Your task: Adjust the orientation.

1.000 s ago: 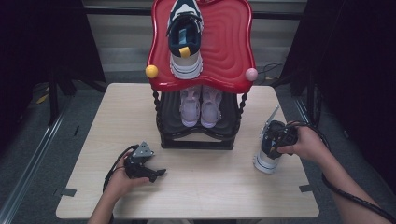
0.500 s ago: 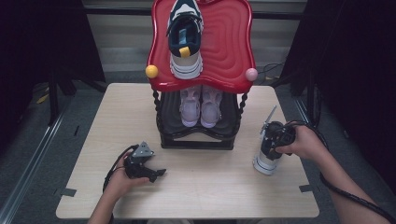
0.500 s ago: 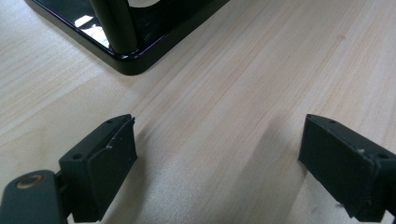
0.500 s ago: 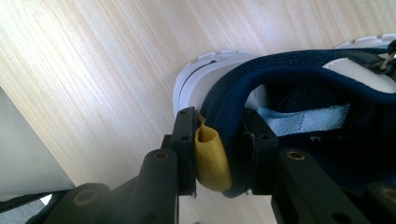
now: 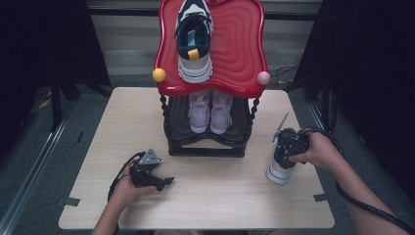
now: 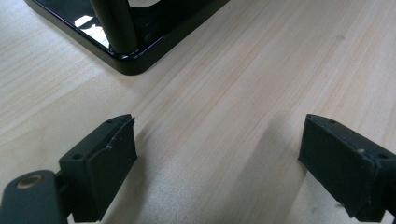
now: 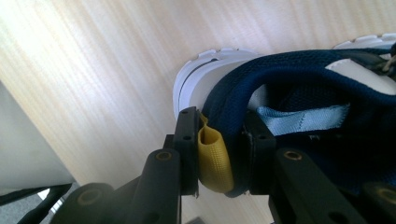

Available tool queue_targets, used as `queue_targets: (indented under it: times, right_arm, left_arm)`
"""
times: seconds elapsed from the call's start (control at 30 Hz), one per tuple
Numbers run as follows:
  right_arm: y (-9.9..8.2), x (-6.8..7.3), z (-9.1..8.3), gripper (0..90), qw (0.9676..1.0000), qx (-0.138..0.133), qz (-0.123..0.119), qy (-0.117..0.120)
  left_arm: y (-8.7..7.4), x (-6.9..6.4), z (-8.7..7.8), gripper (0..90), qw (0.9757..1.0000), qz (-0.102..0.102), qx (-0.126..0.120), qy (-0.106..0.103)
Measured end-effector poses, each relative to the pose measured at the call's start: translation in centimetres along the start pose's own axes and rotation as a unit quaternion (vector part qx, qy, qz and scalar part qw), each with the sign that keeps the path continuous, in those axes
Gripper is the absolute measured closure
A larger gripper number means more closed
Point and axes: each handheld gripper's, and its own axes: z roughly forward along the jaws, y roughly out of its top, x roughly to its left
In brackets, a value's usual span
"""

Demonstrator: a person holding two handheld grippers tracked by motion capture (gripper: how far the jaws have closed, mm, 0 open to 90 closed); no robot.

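A navy and white sneaker (image 5: 279, 172) stands heel-up on the table at the right, its white sole (image 7: 196, 79) towards the wood. My right gripper (image 5: 289, 146) comes down on it from above. In the right gripper view the gripper (image 7: 219, 128) is shut on the heel collar, pinching the yellow pull tab (image 7: 215, 161) and the navy rim. My left gripper (image 5: 163, 182) rests low on the table at the front left, open, with bare wood between its jaws (image 6: 219, 154). The matching sneaker (image 5: 194, 41) lies on the rack's red top tray (image 5: 240, 49).
The two-tier rack stands mid-table with a black base (image 6: 126, 58) close ahead of the left gripper. A pale pink pair of shoes (image 5: 210, 110) sits on its lower shelf. Yellow (image 5: 158, 75) and pink (image 5: 263, 78) knobs mark the tray's front corners. Wooden table (image 5: 220, 200).
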Motion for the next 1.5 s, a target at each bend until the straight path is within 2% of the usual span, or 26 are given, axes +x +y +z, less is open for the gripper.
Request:
queue_targets:
  times: [0.13,0.23,0.3,0.6,0.63,0.67,0.7,0.77,0.83,0.87,0.93,1.0,1.2,1.27,1.4,1.5]
  right_arm:
    - [-0.2,0.6,0.0,71.4,1.0,-0.001,-0.003,0.006]
    - [-0.3,0.5,0.0,70.8,1.0,0.0,-0.002,0.006]
    - [-0.2,0.4,0.0,70.4,0.9999,0.0,0.008,0.009]
    - [0.0,0.3,0.1,71.2,0.9999,0.008,-0.005,0.014]
    - [0.0,0.3,0.1,71.2,0.9998,0.012,-0.013,0.007]
    - [0.1,0.4,0.1,71.2,0.9997,0.015,-0.01,0.014]
    - [0.2,0.3,0.1,71.3,0.9996,0.019,-0.019,0.008]
    - [0.4,0.5,0.1,71.2,0.9994,0.026,-0.018,0.013]
    - [0.5,0.4,0.1,71.2,0.9991,0.033,-0.026,0.006]
    - [0.6,0.6,0.1,71.2,0.9991,0.035,-0.018,0.013]
    - [0.7,0.4,0.1,71.6,0.9987,0.038,-0.034,0.004]
    - [0.8,0.6,0.1,72.0,0.9989,0.038,-0.027,0.009]
    - [0.8,0.5,0.1,72.9,0.9985,0.042,-0.036,0.005]
    - [0.7,0.7,0.1,73.2,0.9986,0.043,-0.03,0.008]
    - [0.7,0.7,0.1,73.3,0.9982,0.047,-0.035,0.012]
    - [0.8,0.7,0.1,73.5,0.9977,0.052,-0.044,0.004]
  left_arm:
    - [0.0,0.0,0.0,10.4,1.0,0.001,0.0,0.001]
    - [0.0,-0.1,0.0,10.4,1.0,0.002,0.001,0.001]
    - [0.0,-0.1,0.0,10.4,1.0,0.001,0.001,0.001]
    - [0.0,0.0,0.0,10.4,1.0,0.001,-0.001,0.0]
    - [0.0,0.0,0.0,10.4,1.0,0.0,-0.001,-0.001]
    - [0.0,0.0,0.0,10.4,1.0,0.0,-0.001,-0.001]
    - [0.0,0.0,0.0,10.4,1.0,0.0,0.0,0.0]
    - [0.0,0.0,0.0,10.4,1.0,0.0,0.0,0.0]
    - [0.0,0.0,0.0,10.4,1.0,0.0,0.0,0.0]
    - [0.0,0.0,0.0,10.4,1.0,0.0,0.0,0.0]
    - [0.0,0.0,0.0,10.4,1.0,0.001,0.0,-0.001]
    - [0.0,0.0,0.0,10.4,1.0,0.001,-0.001,-0.001]
    - [0.0,0.1,0.0,10.4,1.0,-0.001,-0.003,-0.003]
    - [0.0,0.1,0.0,10.4,1.0,-0.001,-0.003,-0.003]
    - [0.0,0.1,0.0,10.4,1.0,0.0,-0.001,-0.001]
    - [0.0,0.1,0.0,10.4,1.0,-0.001,-0.001,-0.002]
